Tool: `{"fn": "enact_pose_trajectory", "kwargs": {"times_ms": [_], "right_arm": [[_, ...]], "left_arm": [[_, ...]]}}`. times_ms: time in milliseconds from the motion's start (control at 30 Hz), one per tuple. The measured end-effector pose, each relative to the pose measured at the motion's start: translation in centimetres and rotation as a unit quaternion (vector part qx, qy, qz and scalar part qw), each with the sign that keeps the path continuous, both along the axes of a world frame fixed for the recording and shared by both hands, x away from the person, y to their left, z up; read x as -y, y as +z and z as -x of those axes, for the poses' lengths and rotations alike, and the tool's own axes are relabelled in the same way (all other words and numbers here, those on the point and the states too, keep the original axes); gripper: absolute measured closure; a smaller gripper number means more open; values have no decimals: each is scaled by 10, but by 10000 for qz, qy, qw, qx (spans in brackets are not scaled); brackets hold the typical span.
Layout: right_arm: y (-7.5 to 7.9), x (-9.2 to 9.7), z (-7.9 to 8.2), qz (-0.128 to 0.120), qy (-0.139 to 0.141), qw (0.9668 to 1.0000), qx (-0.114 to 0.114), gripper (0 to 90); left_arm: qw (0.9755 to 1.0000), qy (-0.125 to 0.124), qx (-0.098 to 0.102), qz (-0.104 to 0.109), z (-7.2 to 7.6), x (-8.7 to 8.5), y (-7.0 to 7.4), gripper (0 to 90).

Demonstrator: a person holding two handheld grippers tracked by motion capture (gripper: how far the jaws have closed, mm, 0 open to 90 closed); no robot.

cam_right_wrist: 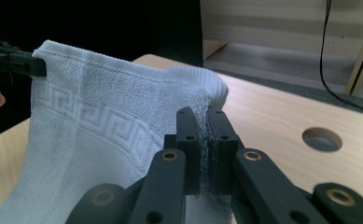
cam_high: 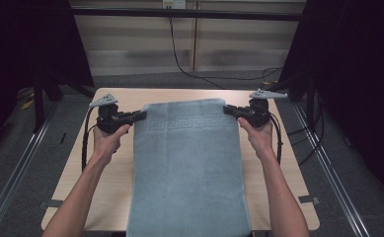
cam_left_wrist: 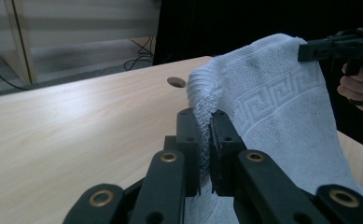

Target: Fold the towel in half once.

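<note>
A pale blue towel (cam_high: 187, 168) with a woven key-pattern band hangs stretched between the two grippers above the wooden table (cam_high: 115, 96), its lower end draped over the near edge. My left gripper (cam_high: 141, 115) is shut on the towel's far left corner (cam_left_wrist: 202, 93), the cloth pinched between its black pads (cam_left_wrist: 188, 140). My right gripper (cam_high: 227, 109) is shut on the far right corner (cam_right_wrist: 212, 91), fabric squeezed between its pads (cam_right_wrist: 188, 140). The left gripper view has the right gripper (cam_left_wrist: 310, 50) holding the other corner; the right gripper view has the left gripper (cam_right_wrist: 37, 67) likewise.
A round cable hole (cam_right_wrist: 322, 138) is cut into the tabletop near the right gripper, and another hole (cam_left_wrist: 176, 82) lies beyond the left one. Black cables (cam_high: 179, 54) trail on the floor behind the table. Dark curtains stand at both sides.
</note>
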State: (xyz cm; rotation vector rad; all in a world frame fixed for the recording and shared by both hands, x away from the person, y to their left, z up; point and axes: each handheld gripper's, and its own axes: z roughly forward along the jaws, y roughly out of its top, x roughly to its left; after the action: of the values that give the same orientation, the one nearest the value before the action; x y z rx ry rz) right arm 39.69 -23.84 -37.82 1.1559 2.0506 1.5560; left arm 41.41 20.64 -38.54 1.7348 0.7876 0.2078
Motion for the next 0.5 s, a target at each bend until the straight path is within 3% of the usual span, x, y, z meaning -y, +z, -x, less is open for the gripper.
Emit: {"fn": "enact_pose_trajectory", "kwargs": {"times_ms": [100,167,267,400,433,467,500], "right_arm": [[11,1,-4,-57,-42,9999,77,857],[16,2,-5,-87,-95,9999,114,857],[20,5,-4,-128,-148,9998,101,857],[26,8,-4,-167,-177,9996,147,857],[33,8,-5,-208,-177,9995,175,857],[33,8,-5,-208,-177,9995,175,857],[44,7,-8,-174,-182,9994,234,857]], "left_arm": [[9998,139,61,137,-1,0,5,845],[9997,50,-20,242,-1,2,2,845],[9997,7,-64,215,0,5,-3,845],[9996,-2,55,278,2,2,11,846],[9994,47,139,310,0,-1,24,846],[9994,47,139,310,0,-1,24,846],[9992,77,191,344,-2,-1,30,846]]}}
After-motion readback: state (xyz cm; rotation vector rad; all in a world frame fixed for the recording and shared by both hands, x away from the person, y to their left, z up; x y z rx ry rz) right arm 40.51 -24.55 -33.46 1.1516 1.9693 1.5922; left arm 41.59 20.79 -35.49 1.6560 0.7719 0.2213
